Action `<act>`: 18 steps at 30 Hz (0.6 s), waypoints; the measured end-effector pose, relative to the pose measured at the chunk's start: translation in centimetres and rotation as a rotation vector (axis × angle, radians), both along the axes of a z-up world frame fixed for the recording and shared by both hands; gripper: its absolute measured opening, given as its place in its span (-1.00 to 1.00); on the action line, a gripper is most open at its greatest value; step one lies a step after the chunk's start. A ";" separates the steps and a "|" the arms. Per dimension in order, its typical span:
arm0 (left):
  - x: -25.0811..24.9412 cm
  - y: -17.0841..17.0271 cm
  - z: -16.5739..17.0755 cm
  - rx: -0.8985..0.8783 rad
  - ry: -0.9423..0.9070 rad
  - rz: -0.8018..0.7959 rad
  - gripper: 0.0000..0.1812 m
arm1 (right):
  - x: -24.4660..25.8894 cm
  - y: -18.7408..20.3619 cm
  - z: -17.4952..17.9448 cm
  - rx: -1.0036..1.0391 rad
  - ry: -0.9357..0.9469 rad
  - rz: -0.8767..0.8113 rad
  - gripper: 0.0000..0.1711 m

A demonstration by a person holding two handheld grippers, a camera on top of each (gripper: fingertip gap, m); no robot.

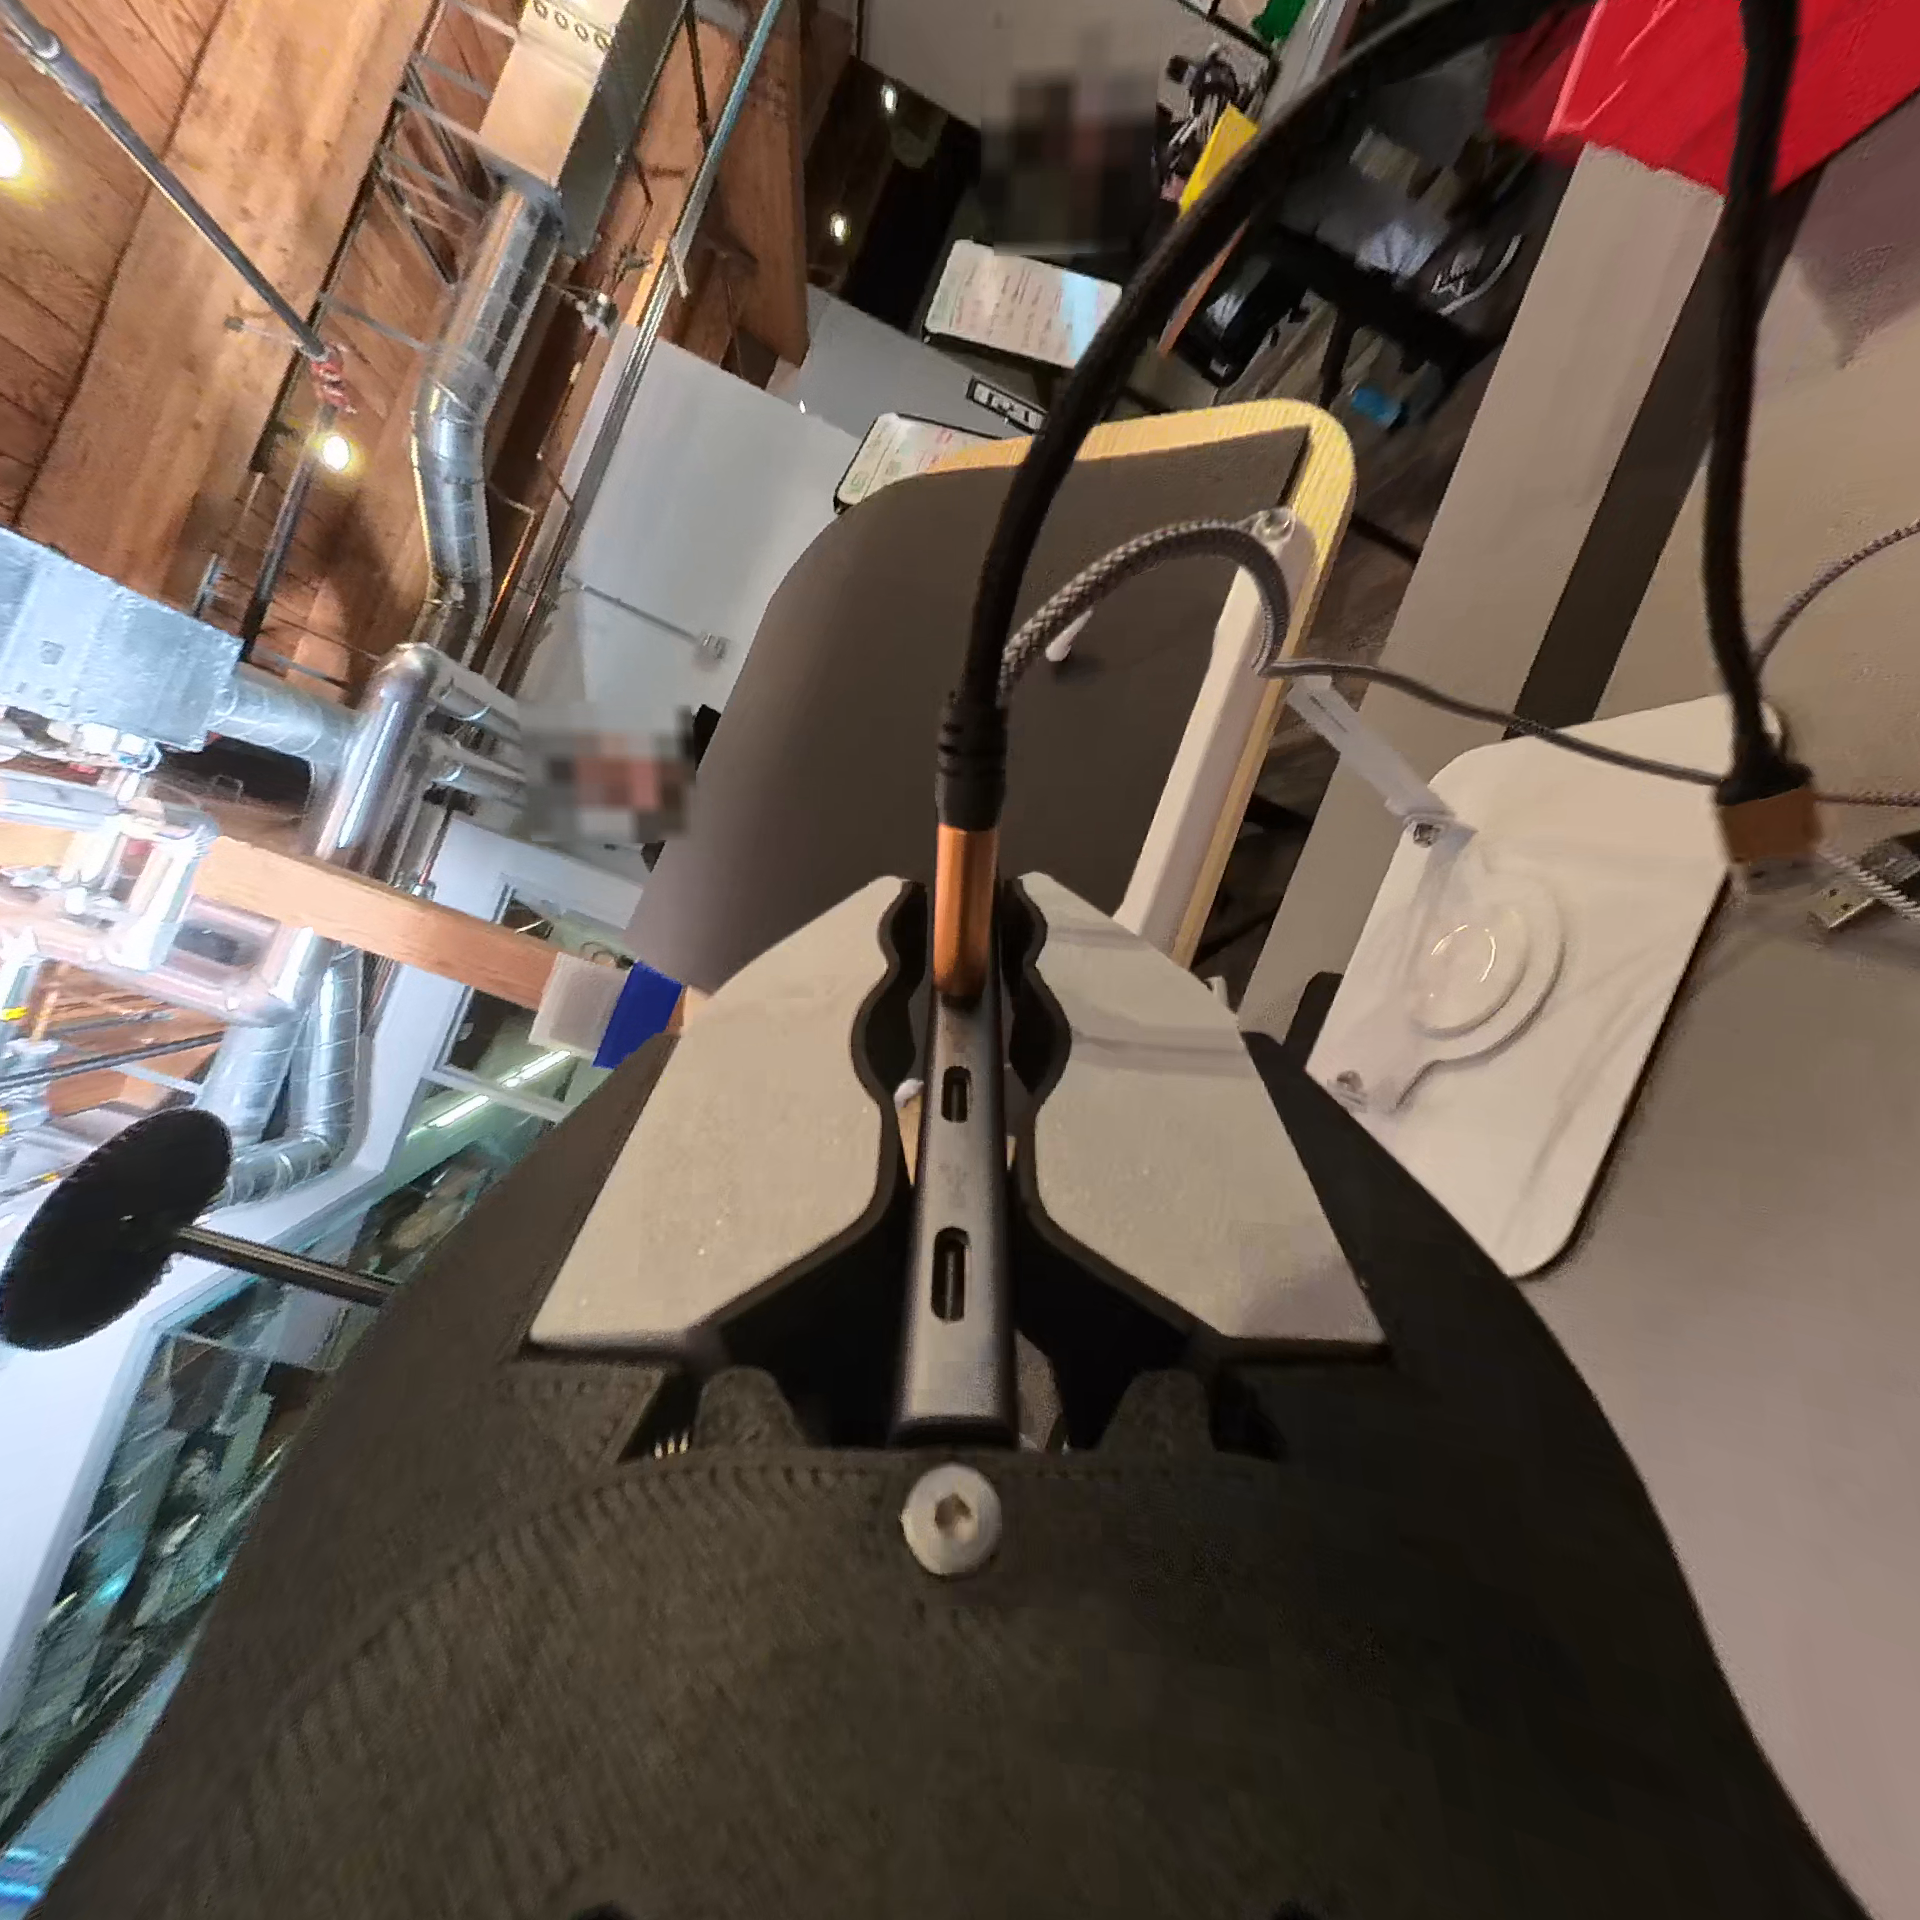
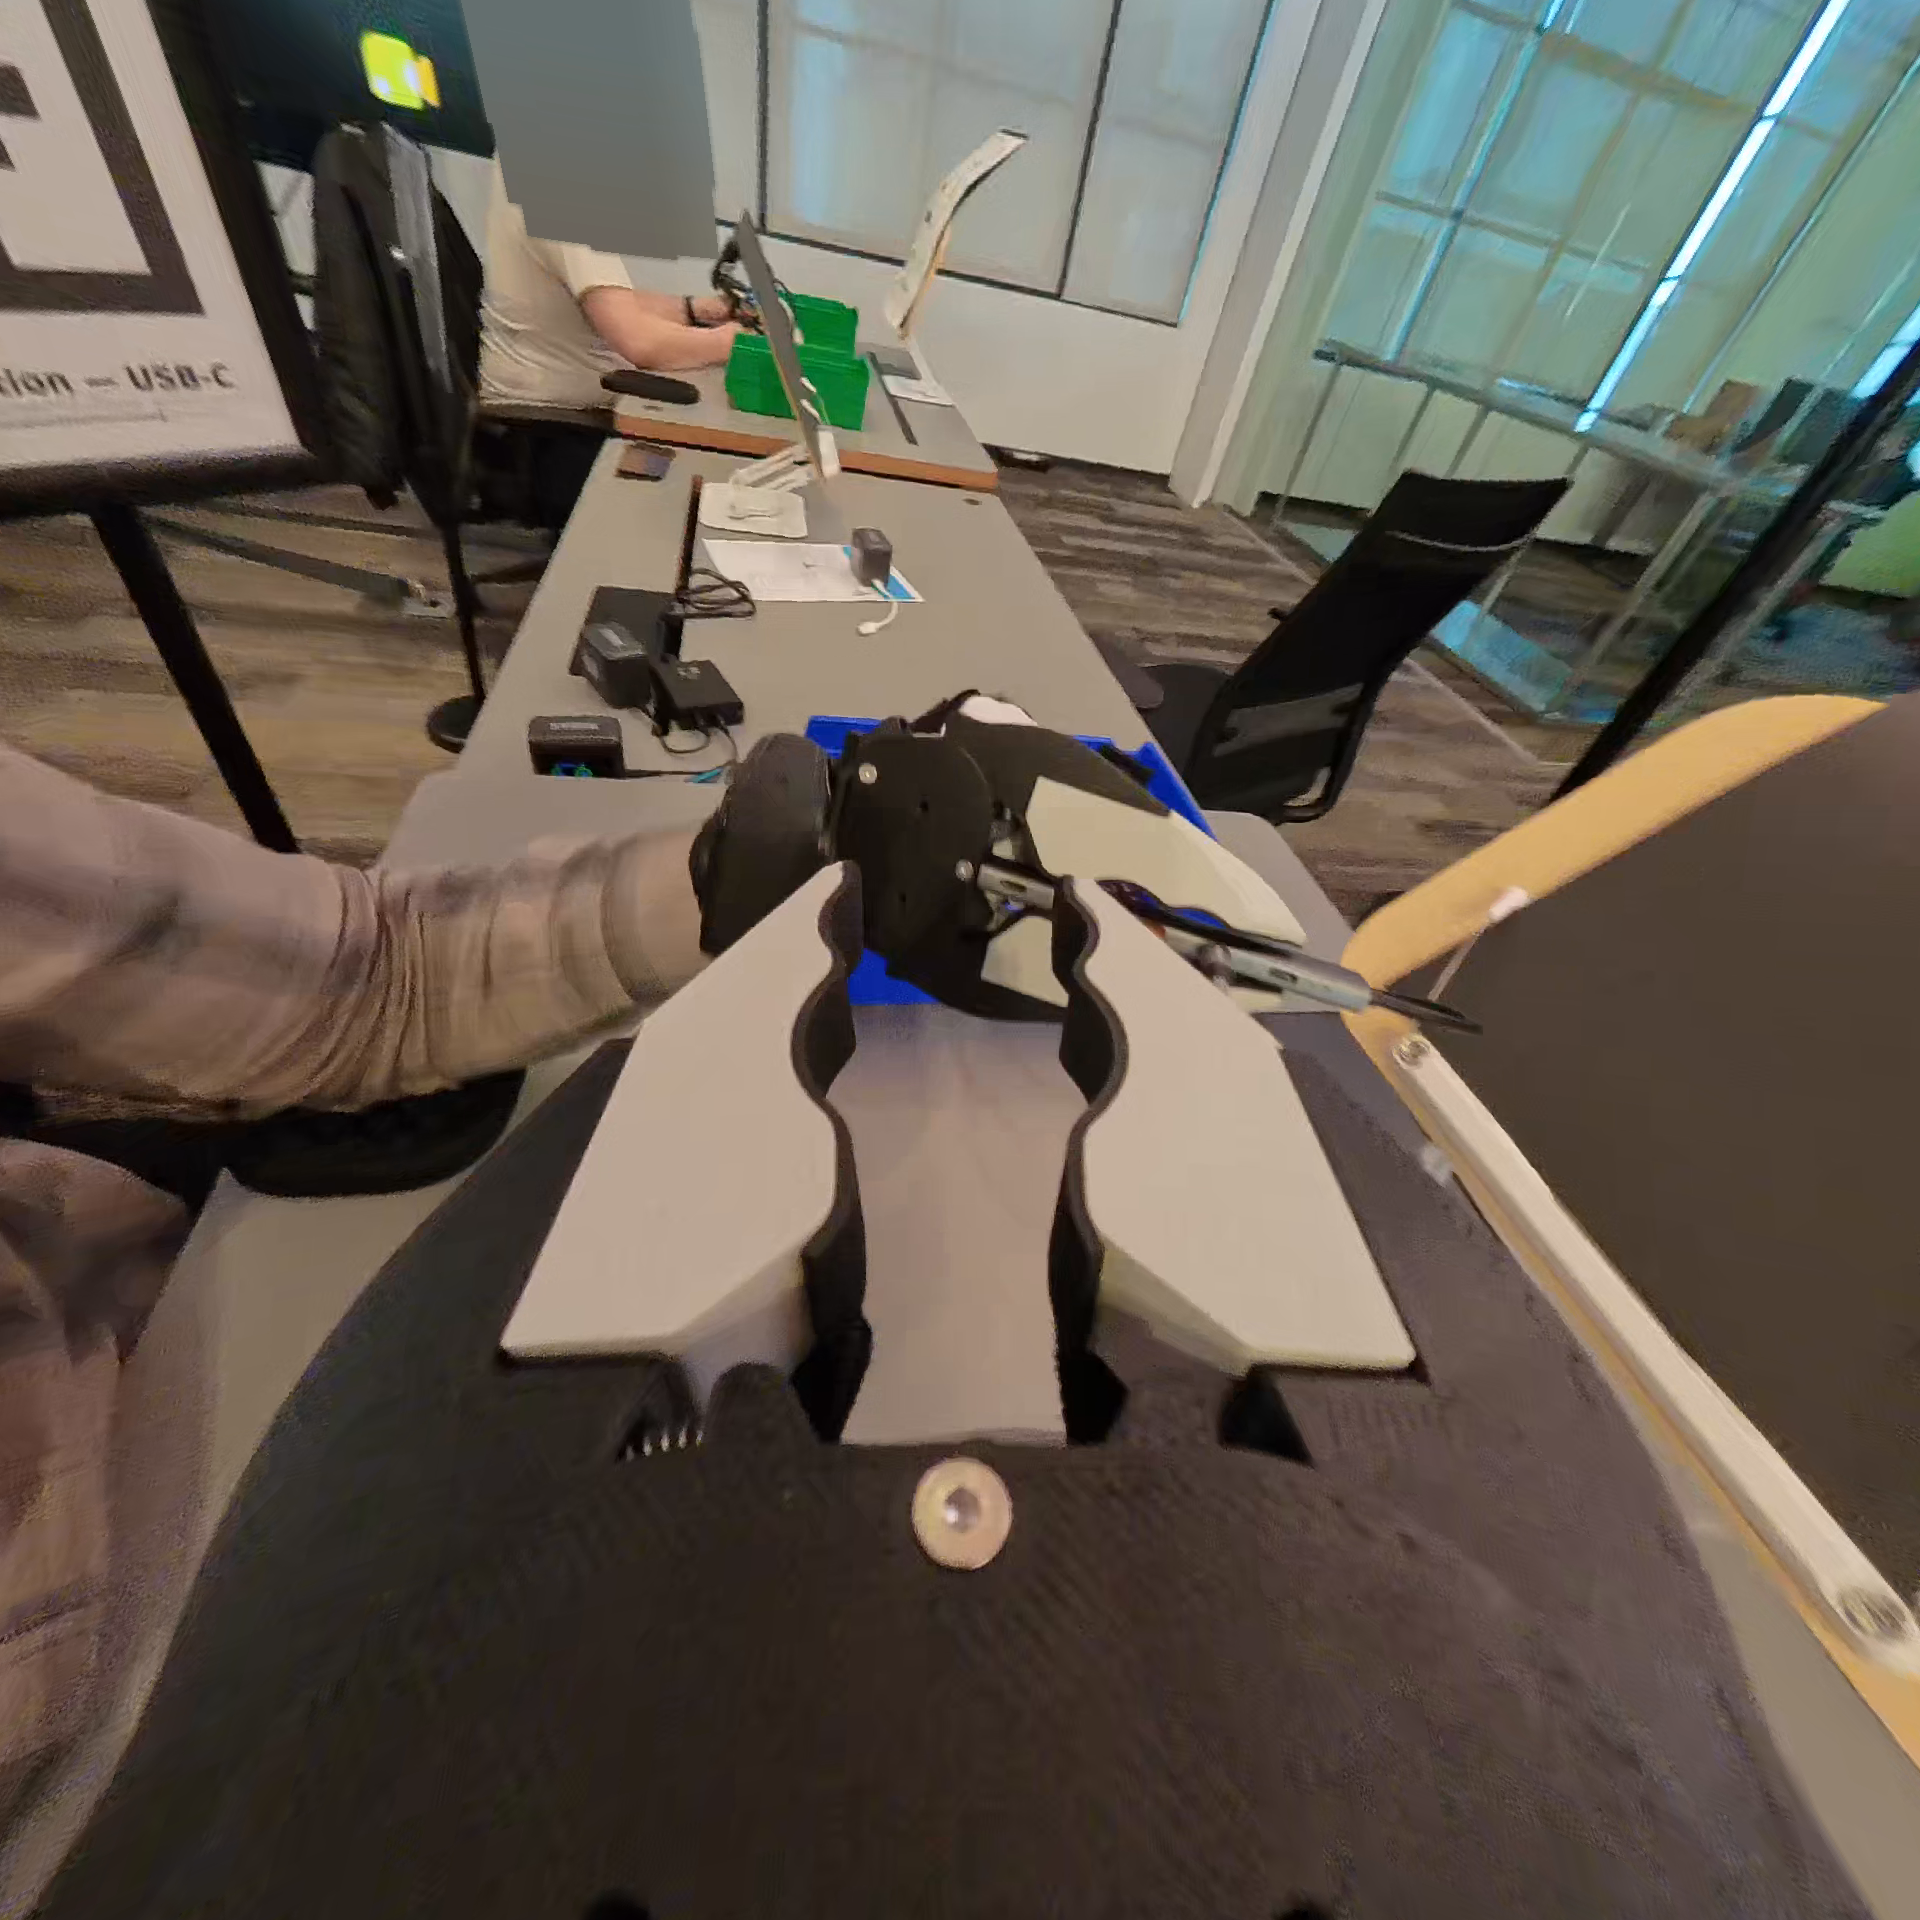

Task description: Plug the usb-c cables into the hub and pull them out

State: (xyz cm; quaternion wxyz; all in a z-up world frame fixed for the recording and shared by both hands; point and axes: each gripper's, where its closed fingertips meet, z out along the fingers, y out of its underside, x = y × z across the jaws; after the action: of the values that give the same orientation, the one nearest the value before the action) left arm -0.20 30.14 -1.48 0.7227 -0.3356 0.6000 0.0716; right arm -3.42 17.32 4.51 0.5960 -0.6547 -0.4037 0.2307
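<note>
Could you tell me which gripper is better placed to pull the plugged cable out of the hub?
Right. The left gripper is shut on the hub, where the copper-tipped cable is plugged in. The right gripper is open and empty, so it is probably the one free to pull.

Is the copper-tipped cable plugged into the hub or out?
In. The cable plug's end sits in the hub, clamped by the left gripper.

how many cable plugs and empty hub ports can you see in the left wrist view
copper plug in the hub: 1
loose copper plug: 1
loose silver plug: 1
empty hub ports: 2
total: 5
</note>
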 end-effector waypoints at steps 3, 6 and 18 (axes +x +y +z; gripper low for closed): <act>-0.4 0.7 -0.2 0.021 0.025 0.045 -0.83 | -0.8 2.2 2.2 0.018 0.079 0.024 -0.59; -0.5 1.0 -0.2 0.020 0.029 0.057 -0.83 | 0.0 2.8 6.2 0.030 0.390 0.117 -0.61; -1.3 0.9 1.1 0.047 0.034 0.092 -0.83 | 1.7 4.5 0.3 0.085 0.197 -0.045 -0.67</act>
State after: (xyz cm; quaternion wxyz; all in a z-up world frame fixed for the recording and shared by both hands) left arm -1.54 31.07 -0.40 0.7160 -0.3444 0.5943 0.1245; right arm -1.68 21.86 4.85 0.6651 -0.6118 -0.3378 0.2631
